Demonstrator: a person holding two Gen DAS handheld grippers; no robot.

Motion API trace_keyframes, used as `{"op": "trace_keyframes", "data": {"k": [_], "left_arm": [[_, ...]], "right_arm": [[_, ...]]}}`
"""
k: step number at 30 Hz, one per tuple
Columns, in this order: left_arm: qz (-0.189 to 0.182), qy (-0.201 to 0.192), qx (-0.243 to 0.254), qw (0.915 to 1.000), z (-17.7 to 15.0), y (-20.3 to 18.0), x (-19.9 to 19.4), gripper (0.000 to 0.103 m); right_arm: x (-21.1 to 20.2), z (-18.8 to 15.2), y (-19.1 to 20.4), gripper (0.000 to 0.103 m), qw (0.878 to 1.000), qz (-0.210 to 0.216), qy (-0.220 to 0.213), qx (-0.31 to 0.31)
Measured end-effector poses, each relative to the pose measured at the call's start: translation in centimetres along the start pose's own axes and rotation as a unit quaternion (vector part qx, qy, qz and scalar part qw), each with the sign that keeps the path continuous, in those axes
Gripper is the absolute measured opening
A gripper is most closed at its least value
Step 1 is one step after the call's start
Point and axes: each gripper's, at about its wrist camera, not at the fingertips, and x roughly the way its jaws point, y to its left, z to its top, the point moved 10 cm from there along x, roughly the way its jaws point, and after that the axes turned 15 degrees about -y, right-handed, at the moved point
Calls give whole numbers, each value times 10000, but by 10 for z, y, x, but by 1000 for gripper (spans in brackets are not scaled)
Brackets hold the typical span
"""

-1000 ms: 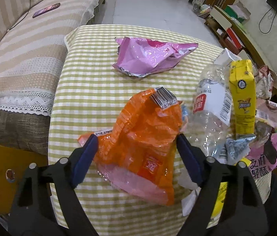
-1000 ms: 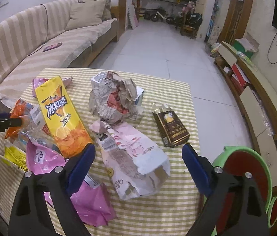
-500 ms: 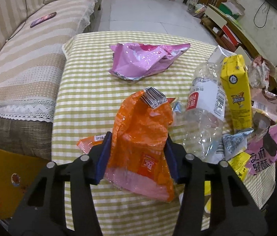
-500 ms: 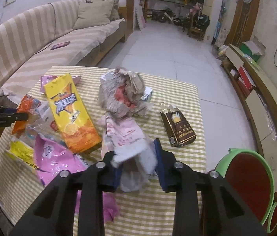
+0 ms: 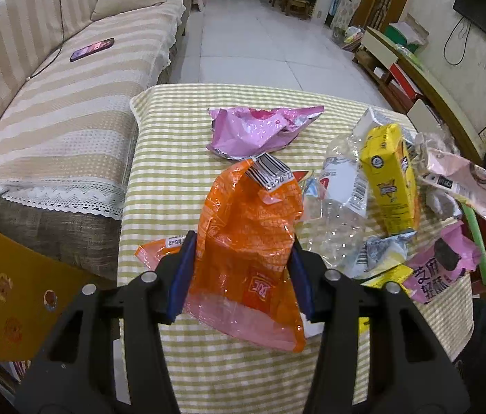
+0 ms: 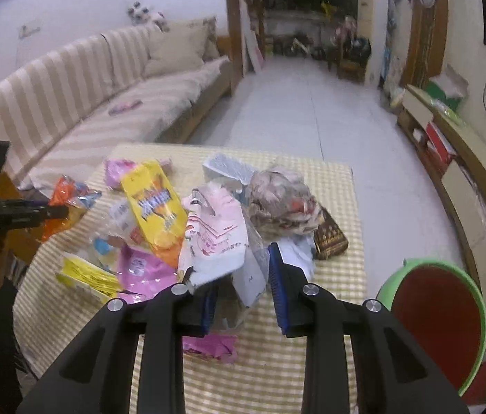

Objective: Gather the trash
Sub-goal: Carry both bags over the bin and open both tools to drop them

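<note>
Beside the bin (image 6: 477,296), both grippers pinch light, crinkly, slippery film: left gripper (image 5: 239,272) the orange wrapper (image 5: 246,241), right gripper (image 6: 243,286) the pink bag (image 6: 219,241), mid-body.

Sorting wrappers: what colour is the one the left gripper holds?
Orange wrapper, clearest in left wrist view.

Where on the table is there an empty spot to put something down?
The bare checked table along the sofa side, left of the orange wrapper and pink wrapper, is free. So is the near edge by the green bin. Around the yellow carton and clear bottle it is crowded.
</note>
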Motion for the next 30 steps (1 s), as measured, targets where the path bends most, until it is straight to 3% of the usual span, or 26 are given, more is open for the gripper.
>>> {"op": "trace_keyframes", "data": {"k": [17,30], "left_arm": [[-91,-668,-252,9974,24,-9,-60,48],[-672,-1017,-8,9925,53,-81,-103,48]], "right_arm": [[-47,28,21,27,9971,1,-744,-142],[-98,37,-20,27,9922,-322,-1180,263]]}}
